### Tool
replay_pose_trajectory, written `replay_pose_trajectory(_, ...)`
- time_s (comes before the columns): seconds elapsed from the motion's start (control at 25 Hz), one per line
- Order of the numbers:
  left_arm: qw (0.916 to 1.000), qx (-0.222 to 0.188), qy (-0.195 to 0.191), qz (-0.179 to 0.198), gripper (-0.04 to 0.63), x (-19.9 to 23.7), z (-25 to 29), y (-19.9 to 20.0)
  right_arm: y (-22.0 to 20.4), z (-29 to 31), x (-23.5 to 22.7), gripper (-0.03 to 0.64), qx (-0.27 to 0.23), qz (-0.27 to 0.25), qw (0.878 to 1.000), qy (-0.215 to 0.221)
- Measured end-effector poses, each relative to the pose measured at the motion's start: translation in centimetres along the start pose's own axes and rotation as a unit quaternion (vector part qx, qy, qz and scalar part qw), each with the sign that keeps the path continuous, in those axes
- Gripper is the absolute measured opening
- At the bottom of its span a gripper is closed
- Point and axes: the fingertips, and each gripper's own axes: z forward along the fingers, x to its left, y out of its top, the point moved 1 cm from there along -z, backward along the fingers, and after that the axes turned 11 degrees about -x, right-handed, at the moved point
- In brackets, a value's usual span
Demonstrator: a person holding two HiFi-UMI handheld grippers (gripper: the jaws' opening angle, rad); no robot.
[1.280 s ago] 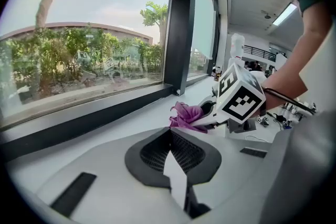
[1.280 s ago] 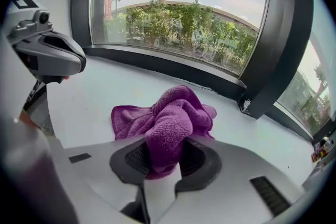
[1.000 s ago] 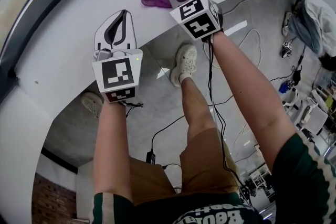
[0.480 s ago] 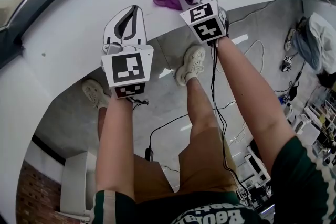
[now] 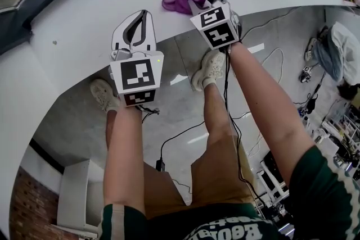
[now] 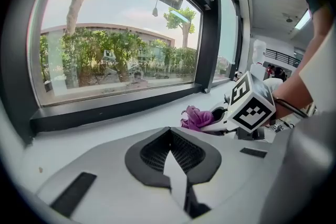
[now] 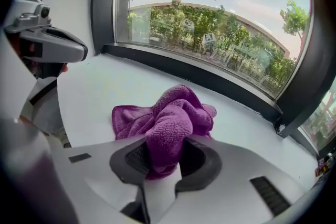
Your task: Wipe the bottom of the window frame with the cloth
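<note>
Surface: smooth white window sill (image 5: 73, 31), under dark window frame (image 7: 210, 78).
Room: grey floor (image 5: 169, 101) below.
Cloth: crumpled purple terry cloth (image 7: 168, 118) on sill, pinched by right gripper (image 7: 160, 162).
Left gripper (image 6: 169, 134): jaws together, empty.

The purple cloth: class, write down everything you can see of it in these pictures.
The purple cloth looks like a soft, looped microfibre rag, plain in colour and crumpled into folds rather than spread flat. One bunched part is pinched between the shut right tongs. The rest spills forward onto the white sill, with a flatter corner lying out to one side. It sits apart from the dark window frame beyond it and does not touch it.
</note>
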Motion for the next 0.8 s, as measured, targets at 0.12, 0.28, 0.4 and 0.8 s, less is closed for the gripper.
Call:
replay_pose_trajectory(0.12,0.9999,-0.003,0.012,-0.003,0.009,1.2,-1.2,-0.1,0.6,0.3,1.7,0.107,0.001,-0.007,1.0,0.009)
replay_pose_trajectory(0.28,0.9997,-0.003,0.023,-0.005,0.009,3.5,-2.7,-0.6,1.7,1.2,3.7,0.107,0.004,-0.014,1.0,0.019)
replay_pose_trajectory(0.4,0.9993,0.0,0.036,-0.01,0.009,5.2,-4.1,-1.0,2.6,1.8,5.5,0.107,0.005,-0.02,0.999,0.028)
replay_pose_trajectory(0.8,0.9974,0.002,0.069,-0.02,0.009,9.7,-8.1,-1.8,5.7,3.5,11.0,0.107,-0.001,-0.062,0.996,0.056)
